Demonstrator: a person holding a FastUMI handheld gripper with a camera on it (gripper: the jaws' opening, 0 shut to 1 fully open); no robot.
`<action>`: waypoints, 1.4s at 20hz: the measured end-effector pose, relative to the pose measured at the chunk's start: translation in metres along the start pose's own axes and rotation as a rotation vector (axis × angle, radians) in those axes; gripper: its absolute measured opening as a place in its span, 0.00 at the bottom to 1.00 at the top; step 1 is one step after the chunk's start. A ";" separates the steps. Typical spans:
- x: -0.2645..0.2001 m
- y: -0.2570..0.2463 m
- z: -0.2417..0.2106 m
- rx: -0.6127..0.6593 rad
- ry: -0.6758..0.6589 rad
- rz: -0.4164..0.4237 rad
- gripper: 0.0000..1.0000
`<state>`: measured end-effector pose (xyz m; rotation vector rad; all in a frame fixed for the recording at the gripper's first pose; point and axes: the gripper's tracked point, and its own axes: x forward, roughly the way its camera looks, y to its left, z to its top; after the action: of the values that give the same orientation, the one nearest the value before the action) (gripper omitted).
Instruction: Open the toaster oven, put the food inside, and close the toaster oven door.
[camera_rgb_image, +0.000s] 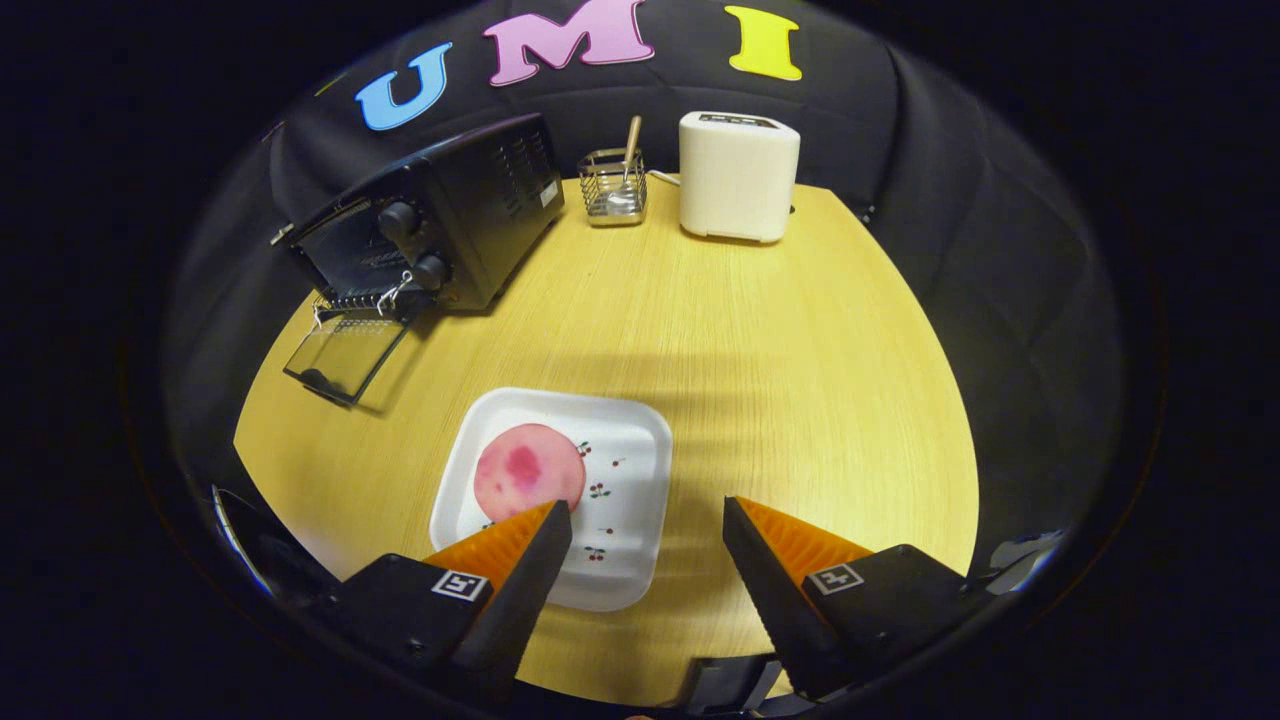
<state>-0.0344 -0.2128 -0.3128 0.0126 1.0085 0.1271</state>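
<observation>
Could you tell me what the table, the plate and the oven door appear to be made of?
Table: wood or wood-look laminate, matte, with fine pale grain. Plate: glossy white, probably ceramic or melamine, with a small cherry print. Oven door: clear glass in a dark frame, the tabletop showing through it. The gripper hangs open over the plate's edge.

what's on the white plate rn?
A round pink food piece lies on the white plate, toward its toaster-oven side. The open gripper hovers above; one finger covers the plate's near corner.
</observation>
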 end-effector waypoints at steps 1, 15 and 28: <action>0.004 0.002 -0.006 0.015 0.025 0.011 1.00; 0.025 -0.014 -0.023 0.117 0.186 -0.033 0.29; 0.016 0.024 -0.036 0.516 0.236 0.134 0.05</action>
<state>-0.0586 -0.1890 -0.3437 0.5472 1.2539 -0.0126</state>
